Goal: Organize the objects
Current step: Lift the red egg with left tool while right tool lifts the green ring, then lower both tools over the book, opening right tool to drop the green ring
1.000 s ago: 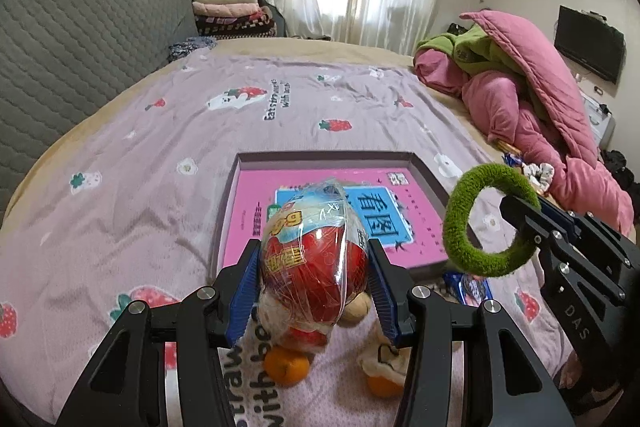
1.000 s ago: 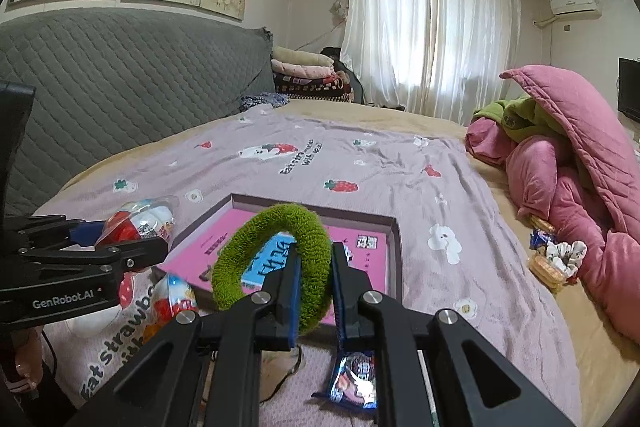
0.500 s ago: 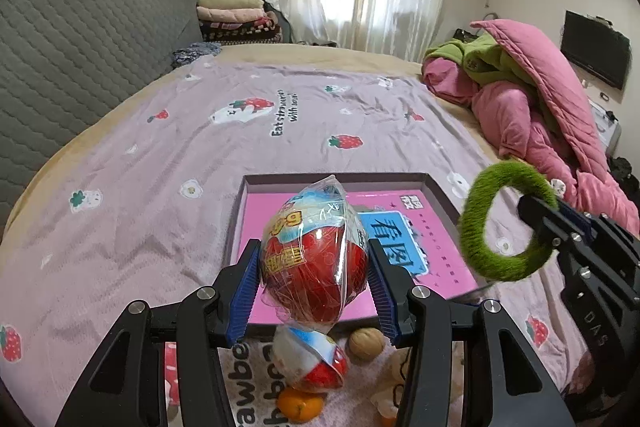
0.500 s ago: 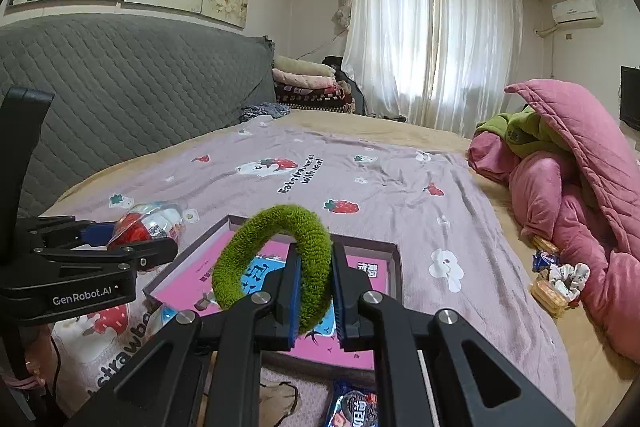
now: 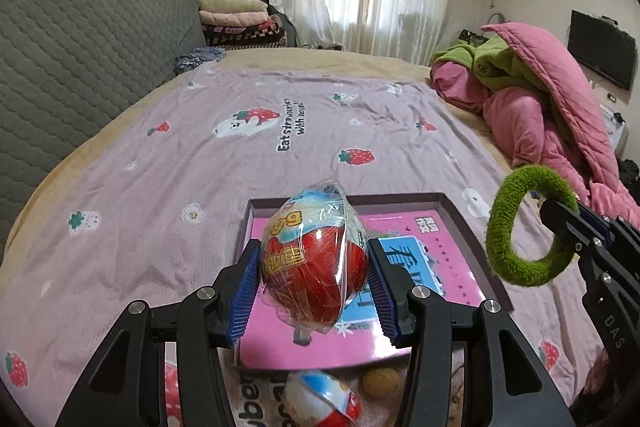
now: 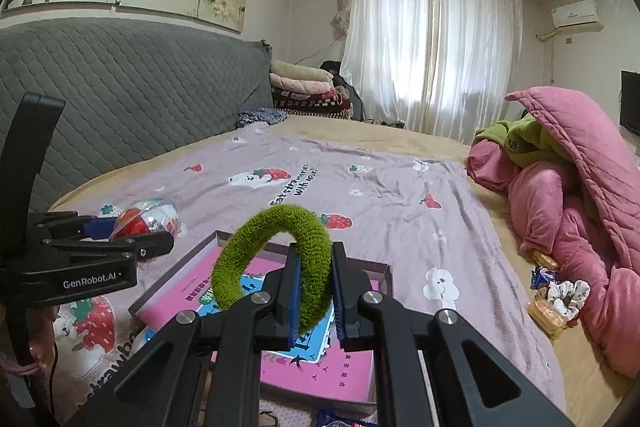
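My left gripper (image 5: 314,283) is shut on a red and blue toy egg in clear wrap (image 5: 314,259), held above the near end of a shallow dark box (image 5: 464,227) with a pink book inside. The right gripper (image 6: 314,291) is shut on a fuzzy green ring (image 6: 272,259), upright over the same box (image 6: 176,275). In the left wrist view the green ring (image 5: 520,231) and right gripper (image 5: 568,227) hang at the right. The right wrist view shows the left gripper (image 6: 132,231) with the egg (image 6: 148,217) at the left.
A second toy egg (image 5: 324,401) and a walnut (image 5: 382,381) lie on the strawberry-print sheet (image 5: 200,167) in front of the box. Pink and green quilts (image 6: 580,195) pile up at the right, with snack packets and a scrunchie (image 6: 560,295) beside them. A grey headboard (image 6: 120,107) stands left.
Both grippers have travelled forward and slightly up over the bed, each keeping its object. The box now lies closer beneath them, and the items in front of it have slid toward the bottom edge.
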Demonstrator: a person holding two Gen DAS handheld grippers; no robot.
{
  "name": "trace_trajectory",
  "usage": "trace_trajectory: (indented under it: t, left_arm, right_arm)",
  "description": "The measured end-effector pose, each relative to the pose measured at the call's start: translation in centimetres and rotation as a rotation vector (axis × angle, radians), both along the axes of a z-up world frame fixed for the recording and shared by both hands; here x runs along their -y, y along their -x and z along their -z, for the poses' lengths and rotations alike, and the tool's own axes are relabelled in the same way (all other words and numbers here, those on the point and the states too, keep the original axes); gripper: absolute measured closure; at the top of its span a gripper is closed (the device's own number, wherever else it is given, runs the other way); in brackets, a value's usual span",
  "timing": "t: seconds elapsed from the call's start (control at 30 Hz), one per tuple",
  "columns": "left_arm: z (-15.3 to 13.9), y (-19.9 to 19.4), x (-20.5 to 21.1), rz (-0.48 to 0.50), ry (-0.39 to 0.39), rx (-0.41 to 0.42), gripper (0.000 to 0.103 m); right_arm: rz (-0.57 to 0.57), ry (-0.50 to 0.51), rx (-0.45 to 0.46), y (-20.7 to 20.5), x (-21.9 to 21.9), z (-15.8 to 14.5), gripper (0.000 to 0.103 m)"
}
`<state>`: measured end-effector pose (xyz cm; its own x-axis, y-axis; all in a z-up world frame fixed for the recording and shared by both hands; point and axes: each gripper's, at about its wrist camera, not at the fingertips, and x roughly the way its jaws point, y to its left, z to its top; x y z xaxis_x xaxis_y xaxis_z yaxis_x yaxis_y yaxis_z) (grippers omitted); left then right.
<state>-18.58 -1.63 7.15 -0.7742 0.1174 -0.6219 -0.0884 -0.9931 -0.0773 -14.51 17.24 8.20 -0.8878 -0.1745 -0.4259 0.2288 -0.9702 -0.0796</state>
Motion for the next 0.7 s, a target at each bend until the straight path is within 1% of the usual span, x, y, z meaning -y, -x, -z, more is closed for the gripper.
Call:
trace_trajectory:
  t: [0.2, 0.57, 0.7]
  left_arm:
    - [0.9, 1.9, -0.2, 0.000, -0.007, 0.034, 0.051]
    - [1.2, 3.9, -0.3, -0.012, 0.016, 0.034, 0.051]
    - [1.2, 4.6, -0.3, -0.013, 0.021, 0.033, 0.051]
  right_arm:
    - [0.006, 0.012, 0.027, 2.2, -0.3, 0.3, 0.089]
    - [-0.001, 0.009, 0.029, 4.2, -0.2, 0.2, 0.089]
    - [-0.001, 0.012, 0.045, 5.1, -0.2, 0.4, 0.089]
